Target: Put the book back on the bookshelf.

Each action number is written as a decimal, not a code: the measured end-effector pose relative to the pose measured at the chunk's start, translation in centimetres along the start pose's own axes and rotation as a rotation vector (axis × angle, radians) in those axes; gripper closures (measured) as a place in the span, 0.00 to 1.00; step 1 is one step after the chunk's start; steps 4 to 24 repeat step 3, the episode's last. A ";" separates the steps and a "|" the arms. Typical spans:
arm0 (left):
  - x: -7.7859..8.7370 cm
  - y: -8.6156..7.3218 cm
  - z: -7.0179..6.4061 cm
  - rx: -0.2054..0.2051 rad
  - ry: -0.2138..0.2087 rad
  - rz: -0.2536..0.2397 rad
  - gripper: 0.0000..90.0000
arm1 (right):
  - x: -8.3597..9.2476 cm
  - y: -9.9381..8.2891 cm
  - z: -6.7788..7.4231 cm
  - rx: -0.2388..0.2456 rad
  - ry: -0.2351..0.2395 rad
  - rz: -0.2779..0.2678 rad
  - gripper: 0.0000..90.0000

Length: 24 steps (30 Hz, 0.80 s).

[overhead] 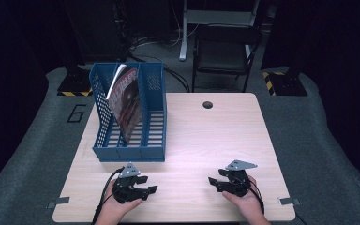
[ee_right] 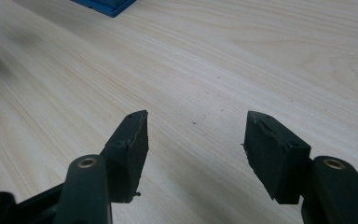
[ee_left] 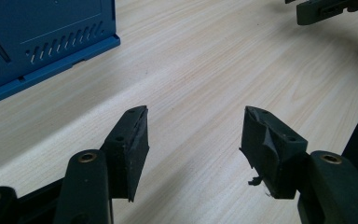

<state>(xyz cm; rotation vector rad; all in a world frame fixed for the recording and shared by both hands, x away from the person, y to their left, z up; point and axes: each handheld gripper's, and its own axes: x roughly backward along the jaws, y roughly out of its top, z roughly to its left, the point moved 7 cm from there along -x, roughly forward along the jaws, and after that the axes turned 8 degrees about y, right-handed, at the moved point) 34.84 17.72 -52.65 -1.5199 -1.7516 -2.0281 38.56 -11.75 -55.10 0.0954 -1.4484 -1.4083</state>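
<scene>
The left claw (overhead: 153,189) and right claw (overhead: 212,180) are held low over the surface (overhead: 206,136), jaws apart, nothing gripped or touched; the magazine (overhead: 125,101) is seen leaning in the blue rack (overhead: 151,89) beyond

The surface (overhead: 206,136) is pale wood-grain laminate, lit bright from above, with a round dark hole (overhead: 208,104) near its 12 o'clock edge. Metal clips (overhead: 57,203) sit at its near corners, at 7 and 5 o'clock. Grey carpet (overhead: 37,136) spreads round it, bearing a dark "6" (overhead: 77,113) at 10 o'clock. A black chair (overhead: 223,51) stands at 12 o'clock, with a white post (overhead: 185,28) just beside it and cables (overhead: 145,44) trailing across the floor. Black bases with yellow-striped edges (overhead: 281,84) stand at 10 and 2 o'clock. Beyond them the room lies dark.
</scene>
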 end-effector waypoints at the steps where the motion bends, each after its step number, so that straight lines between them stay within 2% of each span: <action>1: 0.0 0.0 0.0 -0.001 -0.001 0.000 0.46 | 0.0 0.0 0.0 0.006 0.000 0.001 0.44; 24: 0.0 0.0 0.0 0.002 0.002 -0.004 0.46 | 0.0 0.0 -0.1 0.005 0.000 0.002 0.44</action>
